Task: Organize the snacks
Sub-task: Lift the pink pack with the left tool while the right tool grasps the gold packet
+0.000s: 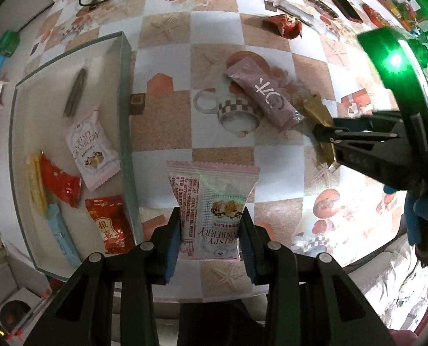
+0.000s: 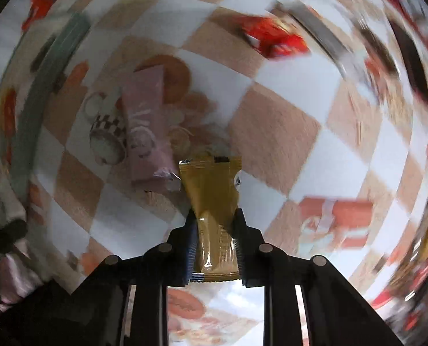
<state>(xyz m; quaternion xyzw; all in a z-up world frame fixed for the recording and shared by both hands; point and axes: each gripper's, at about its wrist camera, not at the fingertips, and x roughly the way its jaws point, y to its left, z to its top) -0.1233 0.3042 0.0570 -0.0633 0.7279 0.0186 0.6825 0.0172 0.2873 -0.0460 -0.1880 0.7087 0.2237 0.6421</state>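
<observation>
Left hand-held gripper (image 1: 209,225) is clamping the cranberry packet (image 1: 211,210); right hand-held gripper (image 2: 215,230) is pinching a gold sachet (image 2: 214,201) above the tabletop (image 2: 271,132)

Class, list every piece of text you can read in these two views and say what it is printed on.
"CRISPY CRANBERRY": white packet lying in the tray.
"CRISPY CRANBERRY", upside down, partly covered: packet in the left hand-held gripper; its fine print is too small.
Chinese characters on the red packet and mauve packet.
Right wrist view: nothing readable.

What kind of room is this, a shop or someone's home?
Probably a home table: a patterned tablecloth printed with cups and gifts, loose snack packets like the pink one, and a shallow tray collecting them.
</observation>
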